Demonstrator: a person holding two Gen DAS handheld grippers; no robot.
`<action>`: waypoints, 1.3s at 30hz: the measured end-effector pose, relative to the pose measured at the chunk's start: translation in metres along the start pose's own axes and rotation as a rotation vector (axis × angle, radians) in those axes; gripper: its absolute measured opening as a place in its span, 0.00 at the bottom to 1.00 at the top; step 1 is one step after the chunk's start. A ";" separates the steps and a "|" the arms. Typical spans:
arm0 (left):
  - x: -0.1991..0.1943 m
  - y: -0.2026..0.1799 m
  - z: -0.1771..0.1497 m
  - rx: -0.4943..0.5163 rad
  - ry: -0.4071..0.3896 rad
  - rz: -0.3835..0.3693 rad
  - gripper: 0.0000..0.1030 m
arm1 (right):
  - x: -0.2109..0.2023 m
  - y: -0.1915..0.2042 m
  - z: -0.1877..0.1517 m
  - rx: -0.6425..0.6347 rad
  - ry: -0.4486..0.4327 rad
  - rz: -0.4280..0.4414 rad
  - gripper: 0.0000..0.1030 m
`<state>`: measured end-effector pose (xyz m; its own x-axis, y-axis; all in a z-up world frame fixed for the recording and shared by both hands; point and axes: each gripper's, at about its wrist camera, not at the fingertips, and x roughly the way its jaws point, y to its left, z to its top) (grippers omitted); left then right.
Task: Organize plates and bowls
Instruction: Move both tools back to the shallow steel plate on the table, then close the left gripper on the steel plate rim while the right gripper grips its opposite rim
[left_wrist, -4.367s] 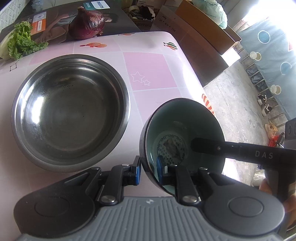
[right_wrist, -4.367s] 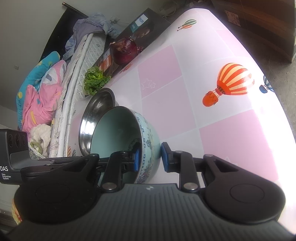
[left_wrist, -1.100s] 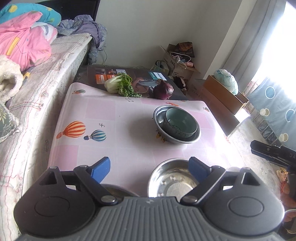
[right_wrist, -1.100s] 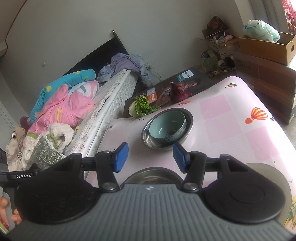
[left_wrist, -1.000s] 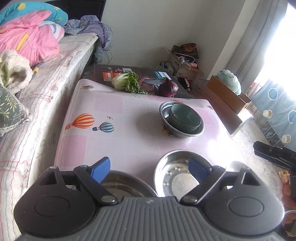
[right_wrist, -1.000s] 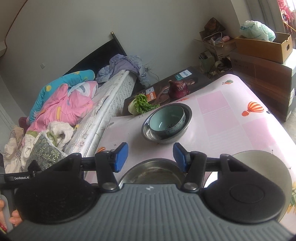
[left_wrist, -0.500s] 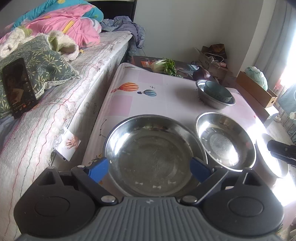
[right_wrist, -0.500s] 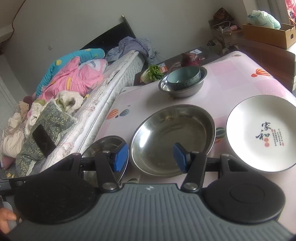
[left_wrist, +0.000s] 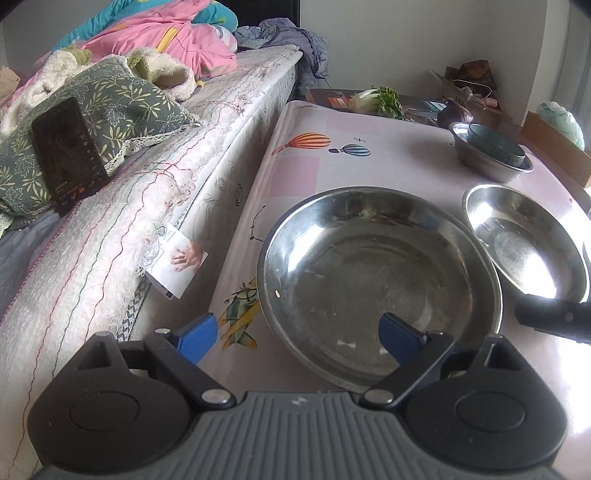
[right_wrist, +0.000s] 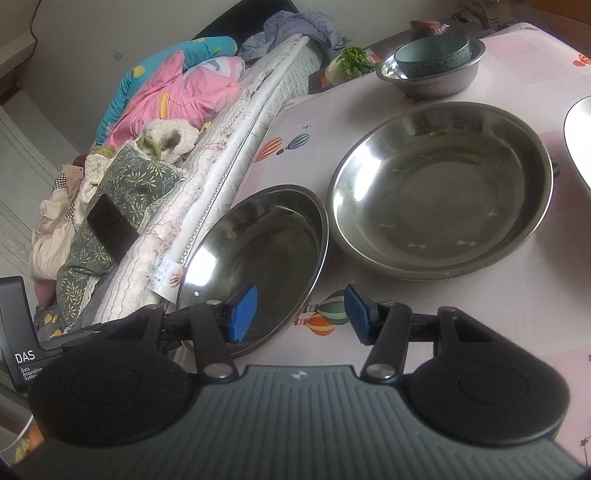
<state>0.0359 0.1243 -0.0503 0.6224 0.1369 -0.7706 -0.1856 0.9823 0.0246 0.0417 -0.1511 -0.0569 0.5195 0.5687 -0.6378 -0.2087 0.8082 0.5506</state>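
A steel plate (left_wrist: 376, 273) lies at the table's near left corner; it also shows in the right wrist view (right_wrist: 258, 254). My left gripper (left_wrist: 299, 336) is open, its fingers straddling the plate's near left rim. My right gripper (right_wrist: 299, 310) is open, straddling the same plate's right rim. A second steel plate (left_wrist: 524, 240) lies to the right and also shows in the right wrist view (right_wrist: 439, 184). A teal ceramic bowl (right_wrist: 432, 55) sits inside a steel bowl (right_wrist: 436, 83) at the far end. A white plate's edge (right_wrist: 578, 140) shows at the right.
The pink balloon-print table (left_wrist: 321, 162) abuts a bed (left_wrist: 110, 221) on the left with pillows, bedding and a phone (left_wrist: 68, 151). Greens (left_wrist: 380, 99) and a red onion (left_wrist: 454, 112) lie at the table's far end. Cardboard boxes (left_wrist: 554, 144) stand beyond.
Both grippers have pulled back from the far end, where the teal bowl was left in the steel bowl, and dropped low over the near steel plate. Both stay open.
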 end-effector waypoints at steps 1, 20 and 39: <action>0.002 0.000 0.001 0.001 0.001 0.006 0.89 | 0.004 0.001 0.000 0.004 0.005 0.003 0.48; 0.023 0.008 -0.002 -0.006 0.077 -0.010 0.26 | 0.050 0.000 0.004 0.043 0.077 0.003 0.12; 0.004 0.010 -0.020 -0.003 0.108 -0.102 0.24 | 0.024 -0.008 -0.011 0.020 0.131 0.014 0.12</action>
<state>0.0210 0.1320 -0.0655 0.5524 0.0220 -0.8333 -0.1280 0.9900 -0.0586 0.0465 -0.1427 -0.0826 0.4039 0.5963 -0.6937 -0.1980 0.7973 0.5701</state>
